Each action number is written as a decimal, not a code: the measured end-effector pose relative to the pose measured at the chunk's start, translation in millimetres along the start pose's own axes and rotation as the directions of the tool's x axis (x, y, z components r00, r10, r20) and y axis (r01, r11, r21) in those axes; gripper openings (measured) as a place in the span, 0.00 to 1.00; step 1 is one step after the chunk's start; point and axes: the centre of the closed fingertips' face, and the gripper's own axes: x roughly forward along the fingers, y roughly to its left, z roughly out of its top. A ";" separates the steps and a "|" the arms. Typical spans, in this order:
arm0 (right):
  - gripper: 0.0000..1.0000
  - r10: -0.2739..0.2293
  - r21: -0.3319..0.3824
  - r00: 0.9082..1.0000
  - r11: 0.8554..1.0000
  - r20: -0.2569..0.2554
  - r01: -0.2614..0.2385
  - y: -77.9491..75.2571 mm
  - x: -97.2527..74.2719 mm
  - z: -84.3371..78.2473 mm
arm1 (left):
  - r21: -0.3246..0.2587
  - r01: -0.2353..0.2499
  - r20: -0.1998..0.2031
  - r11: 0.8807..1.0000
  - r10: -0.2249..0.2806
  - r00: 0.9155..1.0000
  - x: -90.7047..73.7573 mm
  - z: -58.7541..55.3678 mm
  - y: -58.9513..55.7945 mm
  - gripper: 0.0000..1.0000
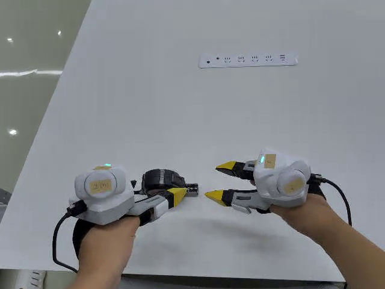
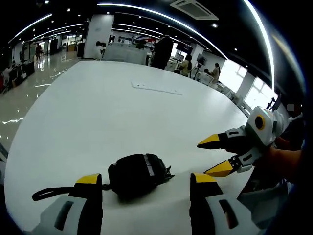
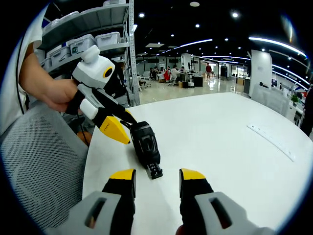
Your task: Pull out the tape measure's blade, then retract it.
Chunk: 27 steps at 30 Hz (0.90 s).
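The tape measure (image 1: 162,180) lies on its side near the front edge of the table (image 1: 180,102), a broad white top with a smooth matte finish. Its case is a rounded black block with a rubbery look and a paler grey band across the middle. At its mouth I see only the end hook (image 1: 191,189), a small metallic tab that points toward the right gripper (image 1: 221,180). No length of blade shows.

My left gripper (image 2: 145,182) has its jaws spread wide, and the case sits between them, a little ahead of the tips. The jaws are wedge-shaped, black with glossy yellow caps, on a smooth white plastic body. In the right gripper view one yellow cap lies against or just beside the back of the case. I cannot tell whether it touches.

My right gripper is also spread apart and holds nothing. Its two pointed yellow tips aim at the hook from close by, with a gap of bare table between.

Farther back on the table lies a power strip (image 1: 248,59), a long flat white bar with a row of sockets.
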 end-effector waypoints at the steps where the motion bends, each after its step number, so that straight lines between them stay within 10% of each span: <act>1: 0.34 -0.003 0.006 1.000 1.000 -0.004 0.003 0.7 -1.9 -0.6 | 0.007 0.005 0.001 1.000 -0.005 1.000 -1.2 0.0 0.4 0.71; 27: 0.46 -0.058 0.121 0.997 0.991 -0.056 0.064 7.4 -52.3 -19.9 | 0.066 0.094 0.006 0.993 -0.095 0.995 -30.4 -9.1 7.7 0.76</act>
